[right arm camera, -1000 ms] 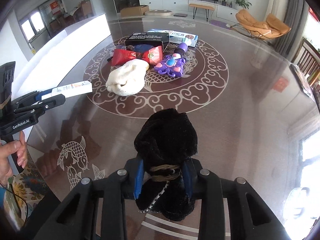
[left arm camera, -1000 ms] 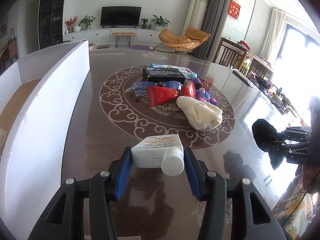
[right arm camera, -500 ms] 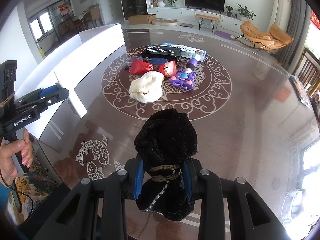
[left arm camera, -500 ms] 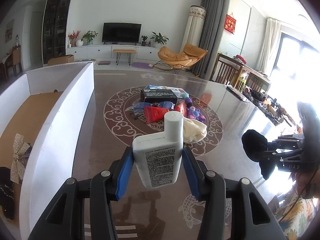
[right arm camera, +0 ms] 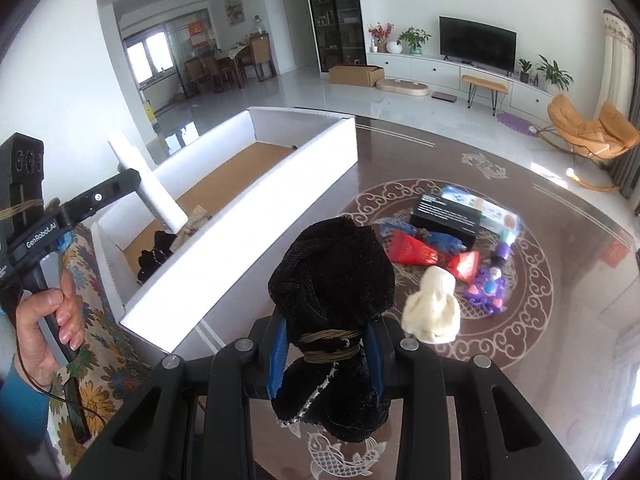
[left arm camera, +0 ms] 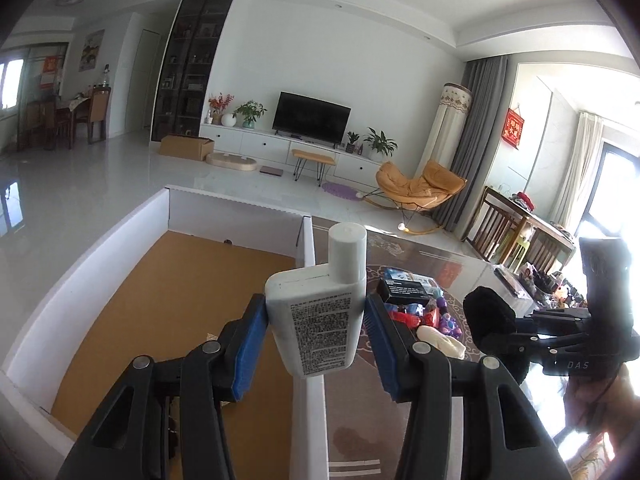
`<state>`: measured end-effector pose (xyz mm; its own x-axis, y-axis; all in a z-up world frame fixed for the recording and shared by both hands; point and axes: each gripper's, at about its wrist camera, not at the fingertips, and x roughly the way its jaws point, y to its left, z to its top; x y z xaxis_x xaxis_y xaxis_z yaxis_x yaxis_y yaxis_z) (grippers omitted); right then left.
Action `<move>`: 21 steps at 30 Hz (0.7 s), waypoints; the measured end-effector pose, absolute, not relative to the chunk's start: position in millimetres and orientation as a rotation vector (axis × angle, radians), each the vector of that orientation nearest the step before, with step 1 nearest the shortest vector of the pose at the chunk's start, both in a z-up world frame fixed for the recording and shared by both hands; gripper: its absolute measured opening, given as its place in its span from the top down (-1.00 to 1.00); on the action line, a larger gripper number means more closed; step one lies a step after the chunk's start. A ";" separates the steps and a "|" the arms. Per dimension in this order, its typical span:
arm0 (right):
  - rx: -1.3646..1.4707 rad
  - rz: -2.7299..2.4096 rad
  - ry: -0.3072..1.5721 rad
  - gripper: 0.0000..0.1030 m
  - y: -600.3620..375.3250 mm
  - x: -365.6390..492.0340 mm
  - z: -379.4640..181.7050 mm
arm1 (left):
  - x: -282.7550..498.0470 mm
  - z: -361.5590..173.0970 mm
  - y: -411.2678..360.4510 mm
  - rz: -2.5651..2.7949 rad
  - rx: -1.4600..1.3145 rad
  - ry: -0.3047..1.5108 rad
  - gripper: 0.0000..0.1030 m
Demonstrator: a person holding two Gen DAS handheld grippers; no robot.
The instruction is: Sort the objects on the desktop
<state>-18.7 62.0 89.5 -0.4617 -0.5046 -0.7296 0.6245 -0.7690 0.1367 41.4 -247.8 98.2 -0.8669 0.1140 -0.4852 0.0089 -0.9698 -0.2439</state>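
My bottle (left arm camera: 320,320): smooth matt white plastic. My pouch (right arm camera: 332,280): fuzzy black cloth. Worktop (right arm camera: 560,360) was glossy, reflective. Box (right arm camera: 256,216): matt white card.

left wrist: looks along fingers (left arm camera: 256,344), over box (left arm camera: 308,248) | right wrist: likewise | shared: box, table (right arm camera: 440,160)
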 end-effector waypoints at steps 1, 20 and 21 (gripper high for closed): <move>1.014 -2.190 0.193 0.35 39.8 -17.3 96.8 | 41.4 97.3 -261.6 2.977 -0.816 -0.370 0.04; 1.087 -1.814 0.301 -0.59 -186.6 -15.1 24.5 | -1.6 4.6 -378.5 2.990 -1.490 -0.486 -0.46; 1.059 -1.834 0.277 -0.69 -179.6 -17.0 30.9 | -0.9 5.4 -375.6 3.006 -1.475 -0.484 -0.46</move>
